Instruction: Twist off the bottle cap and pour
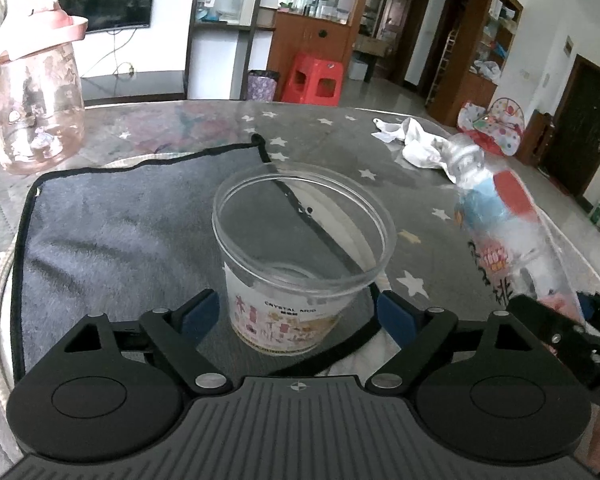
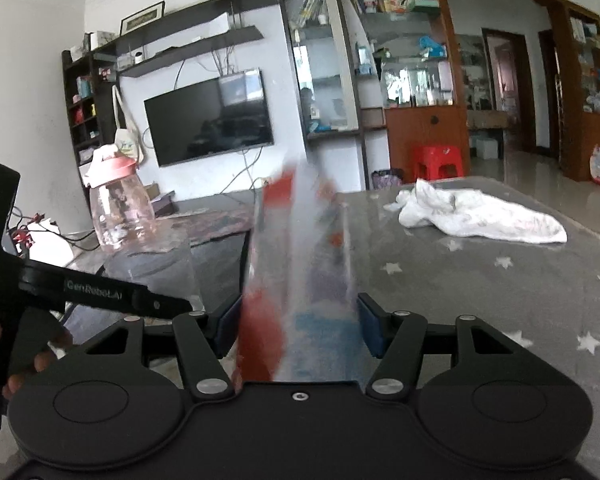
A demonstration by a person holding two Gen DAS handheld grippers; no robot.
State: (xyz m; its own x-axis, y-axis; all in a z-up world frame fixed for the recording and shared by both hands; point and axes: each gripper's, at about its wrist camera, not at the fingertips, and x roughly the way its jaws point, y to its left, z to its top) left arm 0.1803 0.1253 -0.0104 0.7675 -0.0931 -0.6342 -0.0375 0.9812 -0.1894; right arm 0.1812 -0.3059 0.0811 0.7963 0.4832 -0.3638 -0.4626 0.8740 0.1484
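My right tongs [image 2: 296,330] grip the bottle; my left tongs [image 1: 296,312] stand open around the cup.

The blue pads of my right tongs press both sides of a clear plastic bottle [image 2: 300,280], blurred, its wrap printed red and blue; from the left wrist view the same bottle [image 1: 500,220] leans over the right part of the surface, its ribbed neck uppermost. My left tongs' pads flank a clear, round, thin-walled plastic cup [image 1: 300,248] with a printed paper band, not touching it. The cup stands on a fuzzy dark grey cloth [image 1: 120,232] with black edging. Beyond lies the grey star-patterned surface [image 1: 420,152], with a crumpled white rag [image 1: 420,148] toward its far right edge and a pink, rounded, translucent jug [image 1: 36,100] at its far left corner.
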